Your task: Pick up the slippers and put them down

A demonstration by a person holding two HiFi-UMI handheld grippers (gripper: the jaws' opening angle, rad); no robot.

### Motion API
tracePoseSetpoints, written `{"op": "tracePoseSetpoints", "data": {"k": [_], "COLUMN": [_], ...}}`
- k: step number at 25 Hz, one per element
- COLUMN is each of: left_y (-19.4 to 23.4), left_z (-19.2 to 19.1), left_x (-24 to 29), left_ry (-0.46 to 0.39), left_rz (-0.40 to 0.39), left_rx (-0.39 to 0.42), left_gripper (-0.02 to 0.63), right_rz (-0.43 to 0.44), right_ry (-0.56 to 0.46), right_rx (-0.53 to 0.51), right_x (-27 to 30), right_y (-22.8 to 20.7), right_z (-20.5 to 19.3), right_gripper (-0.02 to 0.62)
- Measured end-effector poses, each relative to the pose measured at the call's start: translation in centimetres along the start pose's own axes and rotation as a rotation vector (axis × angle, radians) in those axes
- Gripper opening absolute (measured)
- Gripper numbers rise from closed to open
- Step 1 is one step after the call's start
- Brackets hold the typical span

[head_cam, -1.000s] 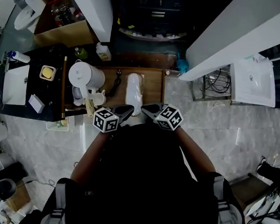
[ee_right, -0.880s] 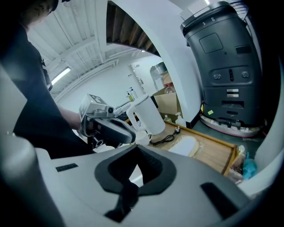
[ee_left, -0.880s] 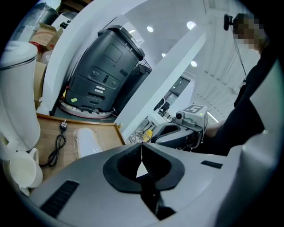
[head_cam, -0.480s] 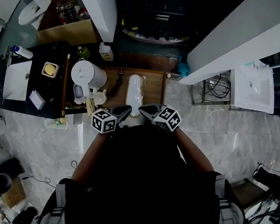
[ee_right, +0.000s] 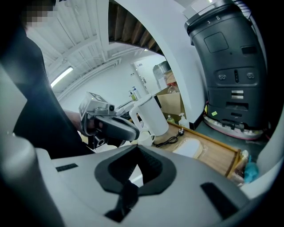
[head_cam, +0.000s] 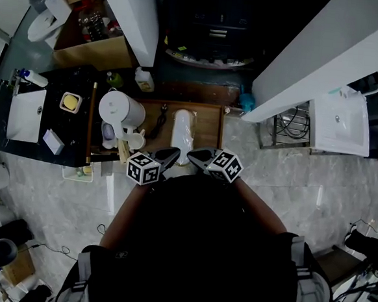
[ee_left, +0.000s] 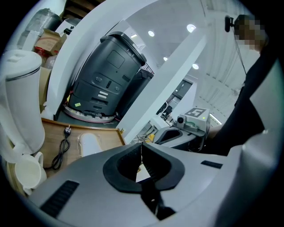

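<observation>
Two grippers, and almost nothing has changed. Over the last second my left gripper (ee_left: 141,145) and my right gripper (ee_right: 138,147) have stayed side by side close to my body. They sit just short of the near edge of the shallow wooden tray (head_cam: 207,126), tips angled toward each other. Only the head view has drifted a little, so the tray sits slightly lower in it than before. The left fingers (ee_left: 120,167) are clenched on nothing, and the right fingers (ee_right: 153,166) are likewise pressed together and empty.

Along the middle of the tray, the white slippers in clear plastic wrap (head_cam: 183,128) lie flat and untouched, exactly where they were. A black power cord with a plug (head_cam: 159,116) lies on the tray to their left. Off the tray's left edge stands the tall white plastic kettle (head_cam: 121,107). Beyond its far edge looms the big black machine on a round base (head_cam: 208,25).

I judge the pick has not begun. I still need to open my fingers and reach out over the tray to the slippers.
</observation>
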State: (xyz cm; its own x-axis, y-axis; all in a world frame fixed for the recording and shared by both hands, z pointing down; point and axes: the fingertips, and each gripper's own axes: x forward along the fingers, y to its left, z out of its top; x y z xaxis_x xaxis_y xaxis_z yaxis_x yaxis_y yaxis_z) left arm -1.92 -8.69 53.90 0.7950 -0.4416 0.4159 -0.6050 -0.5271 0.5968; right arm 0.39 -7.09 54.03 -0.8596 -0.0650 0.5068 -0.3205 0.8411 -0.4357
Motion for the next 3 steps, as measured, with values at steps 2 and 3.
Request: {"op": "tracePoseSetpoints", "data": {"k": [2, 3], "left_y": [-0.26, -0.39], "left_z": [-0.08, -0.14], "left_x": [0.02, 0.02], "left_ry": [0.003, 0.004], "left_rz": [-0.005, -0.007], "left_rx": [0.0, 0.001], "left_gripper": [0.014, 0.014], "right_rz": [-0.004, -0.005], "right_ry": [0.008, 0.012], "right_rx": [-0.002, -0.003], "right_x": [0.04, 0.07], "right_y": [0.07, 0.11], "right_z": [-0.13, -0.19], "right_gripper": [0.008, 0.008]}}
